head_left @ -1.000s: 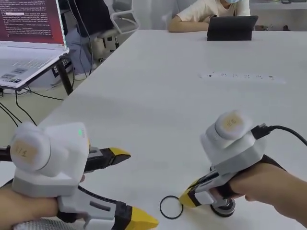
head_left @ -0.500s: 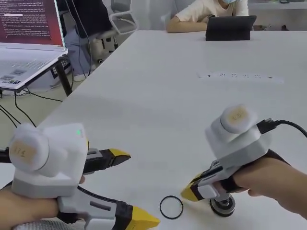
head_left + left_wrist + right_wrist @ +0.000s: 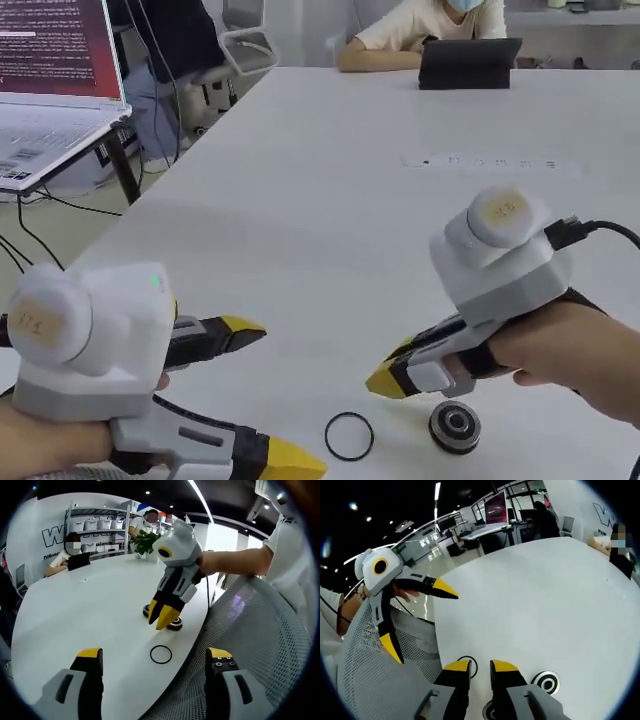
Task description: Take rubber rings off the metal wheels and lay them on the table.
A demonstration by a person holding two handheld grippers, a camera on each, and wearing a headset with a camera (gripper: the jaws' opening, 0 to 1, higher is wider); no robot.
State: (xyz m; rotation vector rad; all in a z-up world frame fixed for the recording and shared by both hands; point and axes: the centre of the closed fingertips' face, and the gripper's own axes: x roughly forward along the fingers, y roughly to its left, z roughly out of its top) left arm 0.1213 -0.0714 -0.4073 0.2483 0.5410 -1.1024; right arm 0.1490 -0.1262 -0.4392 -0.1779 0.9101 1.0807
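The right gripper [image 3: 383, 381] has risen since a second ago. Then its yellow tips were down on the white table [image 3: 330, 200], touching the edge of the thin black rubber ring [image 3: 349, 436], with the small round metal wheel [image 3: 455, 426] half hidden under the gripper body. Now the tips hang clear of the surface, up and to the right of the ring, with the wheel in plain sight below them. The right jaws stand almost together, only a narrow slit between them in the right gripper view, with nothing held.

The ring lies flat on the table near its front edge, loose and apart from the wheel. It sits just where it did against the left gripper [image 3: 272, 395]. The wheel rests flat to the ring's right, dark at the rim and shiny at the hub. Whether it wears a rubber ring cannot be told. In the left gripper view a second dark round shape shows behind the right gripper's tips, probably another wheel.

The left gripper has kept its pose at the lower left — jaws spread wide, empty, pointing toward the ring. In its own view the ring lies ahead, between the two open tips.
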